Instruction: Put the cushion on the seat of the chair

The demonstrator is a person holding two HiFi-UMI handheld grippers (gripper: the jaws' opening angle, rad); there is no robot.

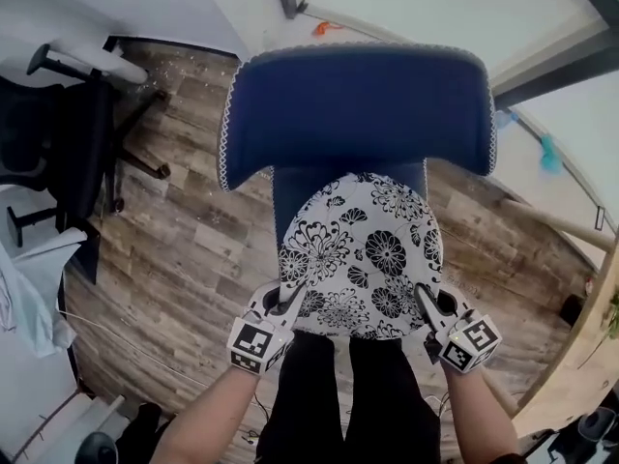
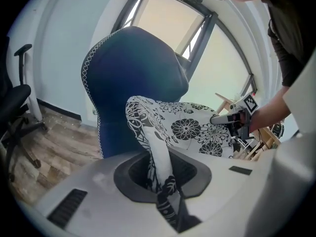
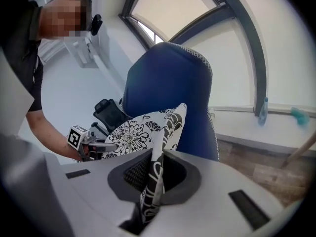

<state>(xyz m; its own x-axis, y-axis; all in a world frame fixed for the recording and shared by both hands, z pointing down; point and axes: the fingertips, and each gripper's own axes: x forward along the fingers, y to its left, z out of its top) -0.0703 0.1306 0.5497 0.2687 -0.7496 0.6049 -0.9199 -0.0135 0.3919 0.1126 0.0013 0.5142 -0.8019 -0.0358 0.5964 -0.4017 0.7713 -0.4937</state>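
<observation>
A white cushion (image 1: 363, 254) with a black flower print hangs in the air in front of a blue chair (image 1: 358, 114), covering most of the seat (image 1: 288, 196). My left gripper (image 1: 290, 303) is shut on the cushion's near left edge. My right gripper (image 1: 426, 303) is shut on its near right edge. In the left gripper view the cushion (image 2: 182, 127) folds down into the jaws, with the chair back (image 2: 133, 78) behind it and the right gripper (image 2: 232, 120) at the far edge. The right gripper view shows the cushion (image 3: 148, 132) pinched the same way, with the left gripper (image 3: 98, 144) beyond.
A black office chair (image 1: 68, 153) stands on the wooden floor (image 1: 184, 249) at the left. A light wooden frame (image 1: 580, 346) stands at the right. A window wall (image 1: 435, 8) runs behind the blue chair. The person's dark trousers (image 1: 348, 404) are just below the cushion.
</observation>
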